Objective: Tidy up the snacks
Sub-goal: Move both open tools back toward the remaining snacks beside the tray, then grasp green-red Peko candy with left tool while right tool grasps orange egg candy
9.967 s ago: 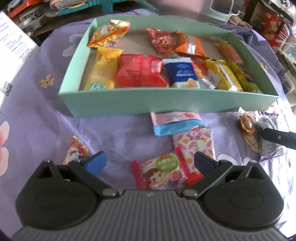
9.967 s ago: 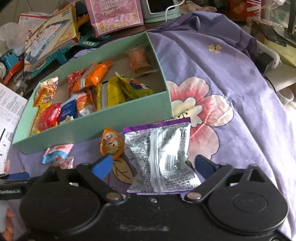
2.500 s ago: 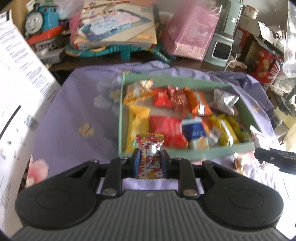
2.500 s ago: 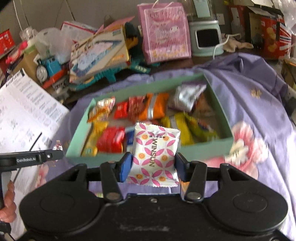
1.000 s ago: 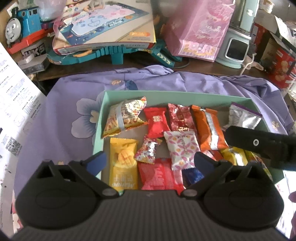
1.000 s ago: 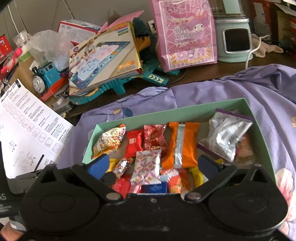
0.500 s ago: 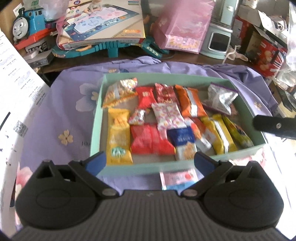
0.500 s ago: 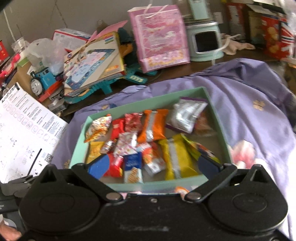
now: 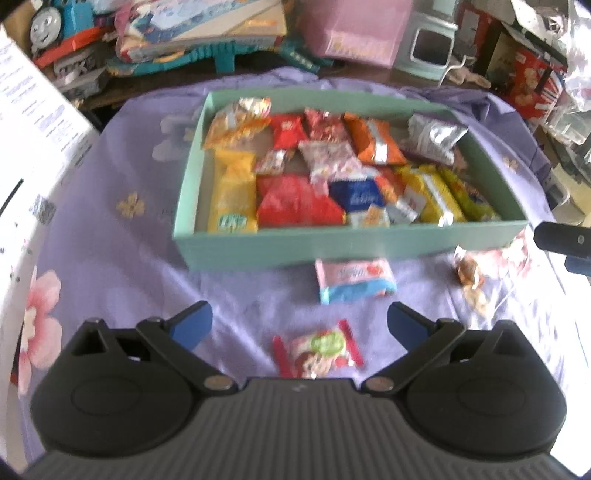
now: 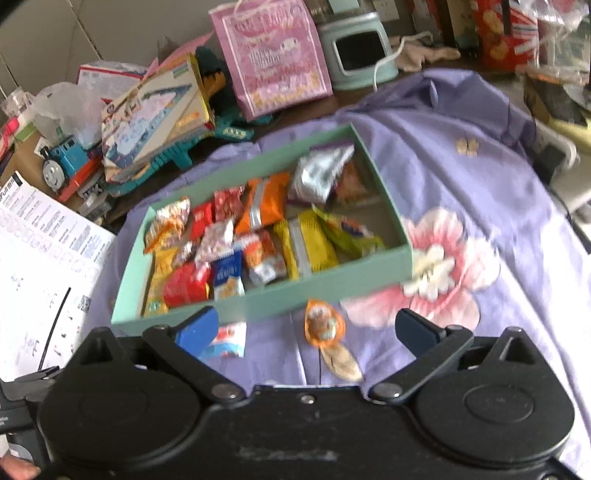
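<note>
purple floral cloth over a brown table. clutter behind: pink gift bag, mint appliance, blue toy train, printed sheet left. plain pale wall. daylight, washed out.

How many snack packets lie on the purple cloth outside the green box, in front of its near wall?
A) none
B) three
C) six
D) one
B: the left wrist view shows the pink and blue packet, the red and green candy packet and the small orange snack on the cloth, all outside the green box.
</note>
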`<state>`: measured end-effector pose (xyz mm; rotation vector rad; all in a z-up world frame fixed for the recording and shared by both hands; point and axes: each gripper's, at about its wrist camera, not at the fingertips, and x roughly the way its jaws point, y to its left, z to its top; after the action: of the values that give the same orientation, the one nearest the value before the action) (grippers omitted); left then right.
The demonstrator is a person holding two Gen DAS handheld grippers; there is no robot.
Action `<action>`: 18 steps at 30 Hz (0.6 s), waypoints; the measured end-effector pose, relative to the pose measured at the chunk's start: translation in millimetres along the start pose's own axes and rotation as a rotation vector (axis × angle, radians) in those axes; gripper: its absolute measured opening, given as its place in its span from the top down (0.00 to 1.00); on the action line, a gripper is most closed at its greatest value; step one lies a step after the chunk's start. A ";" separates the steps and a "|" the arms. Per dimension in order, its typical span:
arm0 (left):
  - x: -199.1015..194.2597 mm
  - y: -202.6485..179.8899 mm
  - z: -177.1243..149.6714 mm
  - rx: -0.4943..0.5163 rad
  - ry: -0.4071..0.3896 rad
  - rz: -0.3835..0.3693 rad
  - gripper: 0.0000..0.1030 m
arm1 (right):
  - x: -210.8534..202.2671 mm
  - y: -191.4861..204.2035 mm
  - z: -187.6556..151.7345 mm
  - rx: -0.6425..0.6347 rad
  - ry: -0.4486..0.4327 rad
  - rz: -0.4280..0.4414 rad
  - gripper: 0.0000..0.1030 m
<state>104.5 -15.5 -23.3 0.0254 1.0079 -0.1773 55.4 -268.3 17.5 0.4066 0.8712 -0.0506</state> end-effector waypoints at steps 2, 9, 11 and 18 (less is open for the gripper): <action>4.1 3.8 -8.7 -0.016 0.015 0.006 0.00 | 2.9 -2.4 -9.5 0.006 0.017 -0.002 0.00; 20.3 14.0 -32.9 -0.074 0.064 0.012 0.00 | 16.0 -14.1 -40.8 0.056 0.075 -0.007 0.00; 25.2 14.2 -36.2 -0.076 0.075 0.013 0.00 | 19.3 -16.3 -44.6 0.054 0.086 -0.021 0.00; 37.2 6.3 -30.4 -0.066 0.087 0.005 0.00 | 28.6 -16.9 -34.3 0.022 0.066 -0.060 0.05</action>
<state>99.4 -11.2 -71.3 -0.0251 1.0997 -0.1395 45.3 -267.9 -29.2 0.4042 0.9482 -0.1023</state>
